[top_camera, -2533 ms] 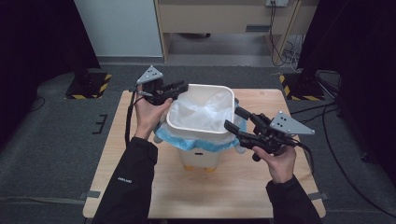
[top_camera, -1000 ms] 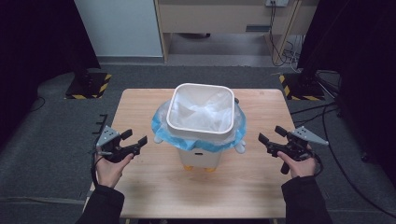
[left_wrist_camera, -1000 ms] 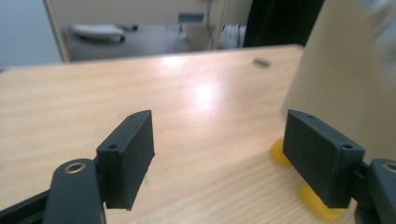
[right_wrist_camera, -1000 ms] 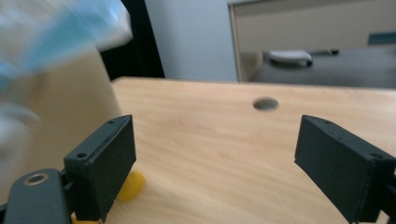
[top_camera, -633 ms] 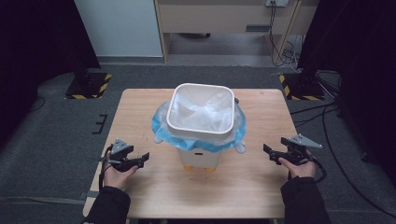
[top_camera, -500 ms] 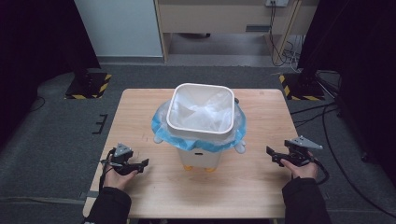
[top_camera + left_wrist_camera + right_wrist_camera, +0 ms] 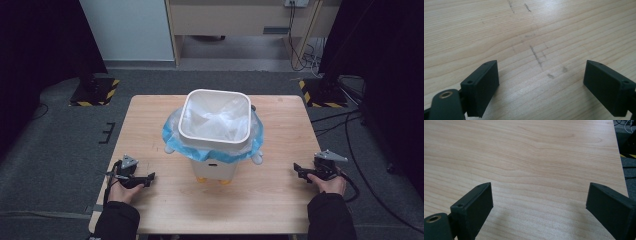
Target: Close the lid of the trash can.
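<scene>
A white square bin (image 7: 215,107) stands in the middle of the wooden table (image 7: 150,115), lined with a clear bag and with a blue bag (image 7: 172,139) folded over its rim. My left gripper (image 7: 150,176) rests low at the table's near left, pointing right toward the bin. In the left gripper view, my left gripper (image 7: 541,65) is open over bare wood; its jaws have just been opening with nothing between them. My right gripper (image 7: 297,170) sits at the near right, pointing left. In the right gripper view, my right gripper (image 7: 540,186) is open and holds nothing.
The bin stands on small feet, with white knobs at its lower sides. Grey floor surrounds the table, with yellow-black striped bases (image 7: 92,92) at the back corners and cables (image 7: 350,140) on the right. The table's right edge (image 7: 620,157) lies close to the right gripper.
Both hands left the bin's rim, moved out to the table's sides and sank toward the near edge. Over the last half second they dropped only slightly.
</scene>
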Available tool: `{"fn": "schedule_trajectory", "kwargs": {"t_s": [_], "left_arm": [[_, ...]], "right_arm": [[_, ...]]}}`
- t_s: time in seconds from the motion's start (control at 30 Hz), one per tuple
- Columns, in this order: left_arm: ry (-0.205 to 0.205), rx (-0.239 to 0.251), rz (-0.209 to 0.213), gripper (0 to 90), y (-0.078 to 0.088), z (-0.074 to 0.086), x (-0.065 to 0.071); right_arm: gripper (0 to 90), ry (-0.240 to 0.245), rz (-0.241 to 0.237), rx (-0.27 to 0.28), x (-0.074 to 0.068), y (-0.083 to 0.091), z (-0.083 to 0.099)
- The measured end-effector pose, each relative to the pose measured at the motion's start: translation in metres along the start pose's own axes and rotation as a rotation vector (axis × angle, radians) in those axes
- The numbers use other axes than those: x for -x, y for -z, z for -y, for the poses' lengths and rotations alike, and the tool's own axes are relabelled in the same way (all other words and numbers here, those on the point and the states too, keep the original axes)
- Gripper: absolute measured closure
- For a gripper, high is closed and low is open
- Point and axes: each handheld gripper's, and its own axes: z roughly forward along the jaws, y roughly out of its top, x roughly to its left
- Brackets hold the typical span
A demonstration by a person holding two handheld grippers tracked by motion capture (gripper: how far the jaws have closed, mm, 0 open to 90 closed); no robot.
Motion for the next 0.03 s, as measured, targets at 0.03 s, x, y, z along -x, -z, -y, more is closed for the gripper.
{"fn": "schedule_trajectory", "kwargs": {"t_s": [0.03], "left_arm": [[-0.002, 0.005, -0.002, 10.7, -0.0005, 0.0006, -0.0005]], "right_arm": [[7.1, -0.004, -0.003, -0.007, -0.0005, -0.0001, 0.0004]]}}
